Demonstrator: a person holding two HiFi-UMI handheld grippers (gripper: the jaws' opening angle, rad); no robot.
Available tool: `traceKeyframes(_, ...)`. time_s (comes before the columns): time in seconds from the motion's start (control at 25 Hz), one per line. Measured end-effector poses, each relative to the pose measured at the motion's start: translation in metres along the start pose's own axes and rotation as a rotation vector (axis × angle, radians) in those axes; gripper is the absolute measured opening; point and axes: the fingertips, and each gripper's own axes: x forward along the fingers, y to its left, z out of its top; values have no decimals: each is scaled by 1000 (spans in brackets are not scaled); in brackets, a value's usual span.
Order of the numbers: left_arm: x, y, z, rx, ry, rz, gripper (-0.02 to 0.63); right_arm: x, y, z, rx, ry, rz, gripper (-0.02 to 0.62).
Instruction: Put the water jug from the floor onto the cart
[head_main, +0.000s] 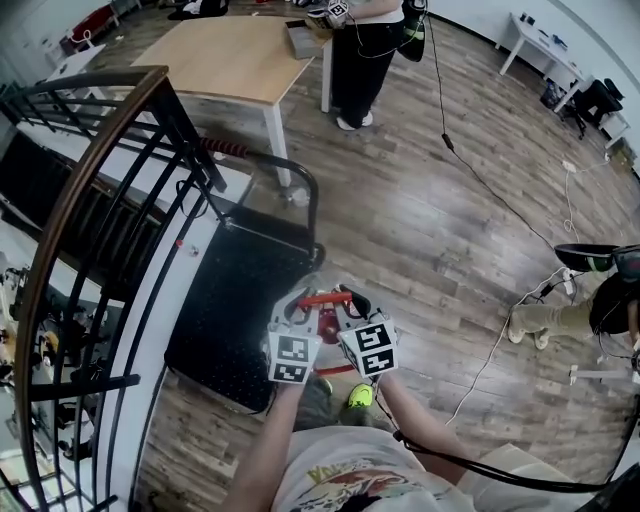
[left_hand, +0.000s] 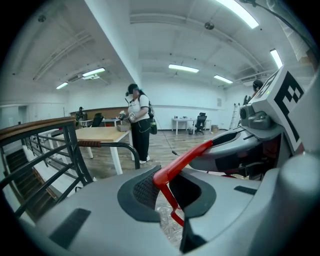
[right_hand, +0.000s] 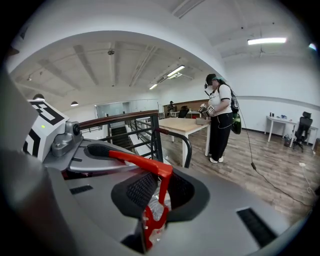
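The water jug (head_main: 328, 323) hangs under both grippers and is mostly hidden by them; its red carrying handle (head_main: 322, 298) and red cap show between them. My left gripper (head_main: 303, 303) is shut on the handle's left end, my right gripper (head_main: 350, 300) on its right end. In the left gripper view the red handle (left_hand: 186, 159) runs through the left gripper (left_hand: 167, 192), with clear plastic (left_hand: 168, 221) below. In the right gripper view the handle (right_hand: 141, 163) passes through the right gripper (right_hand: 160, 192) above the jug (right_hand: 155, 210). The black cart platform (head_main: 235, 300) lies just left of the jug.
The cart's black push bar (head_main: 312, 195) rises at its far end. A dark metal railing (head_main: 95, 180) and stairwell fill the left. A wooden table (head_main: 235, 55) with a person (head_main: 362, 60) stands beyond. Cables (head_main: 480, 180) cross the wooden floor; another person (head_main: 575, 310) sits at right.
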Motion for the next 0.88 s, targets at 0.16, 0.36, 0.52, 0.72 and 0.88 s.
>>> traceKeyframes(0.16,0,46,-2,-14,5,19,54,39,19,15,-18,14,24,55)
traceKeyframes(0.36,-6,92,-1,-19,5,65,54,75,44,35,-30,1,76,55)
traceKeyframes(0.52,-9,129,-3,-36,14,127,54,105,63,49,-56,13,145,55)
traceKeyframes(0.72,1,172,-10,-86,36,217,54,152,74,59,-93,37,240,55)
traceKeyframes(0.88,8,205,-16,-127,62,297,54,187,84,71,-130,63,338,55)
